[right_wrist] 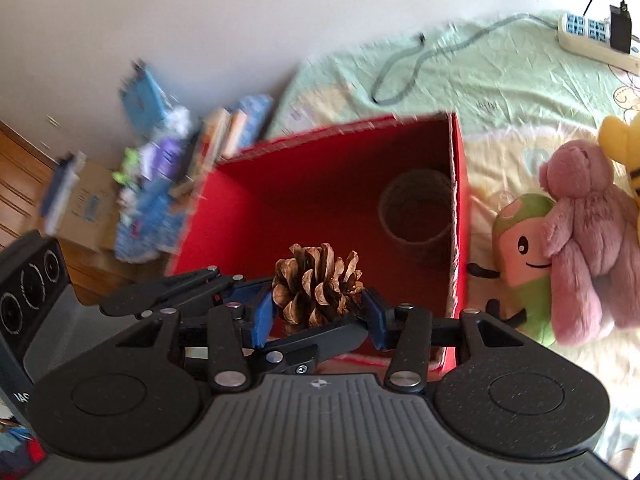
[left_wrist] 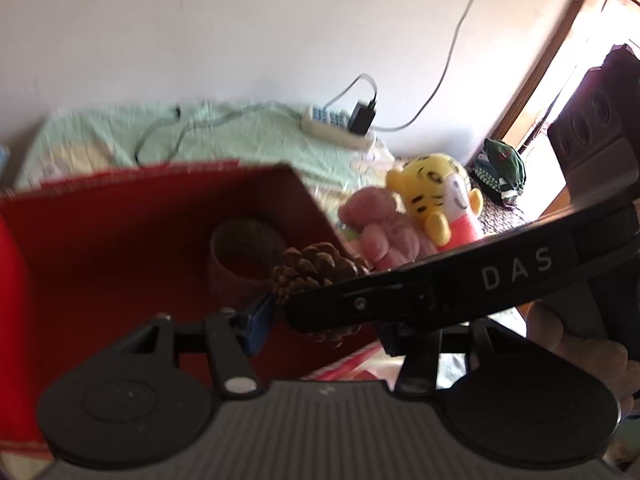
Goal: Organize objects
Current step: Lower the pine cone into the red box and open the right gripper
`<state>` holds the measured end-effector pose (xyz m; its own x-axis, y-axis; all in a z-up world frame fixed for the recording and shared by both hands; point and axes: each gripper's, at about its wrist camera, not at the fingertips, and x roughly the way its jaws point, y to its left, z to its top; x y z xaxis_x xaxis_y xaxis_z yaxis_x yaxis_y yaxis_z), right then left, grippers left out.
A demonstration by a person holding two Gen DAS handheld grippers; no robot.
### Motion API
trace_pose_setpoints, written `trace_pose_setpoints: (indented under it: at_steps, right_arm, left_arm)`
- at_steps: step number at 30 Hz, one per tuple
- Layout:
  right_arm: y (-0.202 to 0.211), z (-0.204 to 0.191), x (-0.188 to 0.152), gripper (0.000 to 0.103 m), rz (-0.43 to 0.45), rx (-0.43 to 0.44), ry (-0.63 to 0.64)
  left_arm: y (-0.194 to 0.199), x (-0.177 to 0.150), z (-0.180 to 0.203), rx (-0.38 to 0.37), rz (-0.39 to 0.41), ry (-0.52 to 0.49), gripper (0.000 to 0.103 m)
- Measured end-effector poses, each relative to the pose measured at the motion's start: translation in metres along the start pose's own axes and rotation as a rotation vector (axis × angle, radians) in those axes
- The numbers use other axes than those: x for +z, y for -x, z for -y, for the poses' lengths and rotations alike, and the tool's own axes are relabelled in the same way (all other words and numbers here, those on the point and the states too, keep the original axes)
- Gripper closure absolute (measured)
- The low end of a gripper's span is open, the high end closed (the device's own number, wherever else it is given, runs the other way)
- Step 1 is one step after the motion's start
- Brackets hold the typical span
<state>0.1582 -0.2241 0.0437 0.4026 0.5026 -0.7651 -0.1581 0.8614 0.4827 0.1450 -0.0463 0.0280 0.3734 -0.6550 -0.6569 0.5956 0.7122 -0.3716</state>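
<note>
- Left wrist view: the left gripper (left_wrist: 320, 320) has wide jaws, but the right tool crosses them, so I cannot tell whether they touch the pine cone (left_wrist: 316, 270).
- Right wrist view: the right gripper (right_wrist: 318, 314) clamps the pine cone (right_wrist: 318, 286) above the red box (right_wrist: 320, 184) (poised for dropping in, I'd guess).

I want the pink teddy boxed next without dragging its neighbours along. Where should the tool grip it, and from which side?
Grip the pink teddy across its narrow middle, coming from above. It lies on top, leaning on the green toy and touching the yellow tiger, so a side approach would likely catch them.
</note>
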Motion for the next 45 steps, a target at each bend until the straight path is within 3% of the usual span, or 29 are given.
trace_pose_setpoints:
  at_steps: [4,20,34,45]
  right_arm:
    - [-0.025,-0.002,0.015,0.054,-0.098,-0.084,0.02]
    - [-0.081,-0.015,0.033,0.054,-0.374,-0.378,0.132]
    - [-0.078,-0.007,0.025,0.053,-0.379,-0.426,0.104]
    - [-0.064,0.001,0.017,0.056,-0.312,-0.413,0.092]
  left_arm:
    - [-0.022,0.002,-0.021,-0.035,-0.065,0.054,0.052]
    - [-0.072,0.005,-0.046,-0.007,-0.304,0.116,0.053]
    - [-0.076,0.004,-0.047,-0.022,-0.343,0.126,0.054]
    - [-0.08,0.008,-0.043,-0.02,-0.336,0.11,0.054]
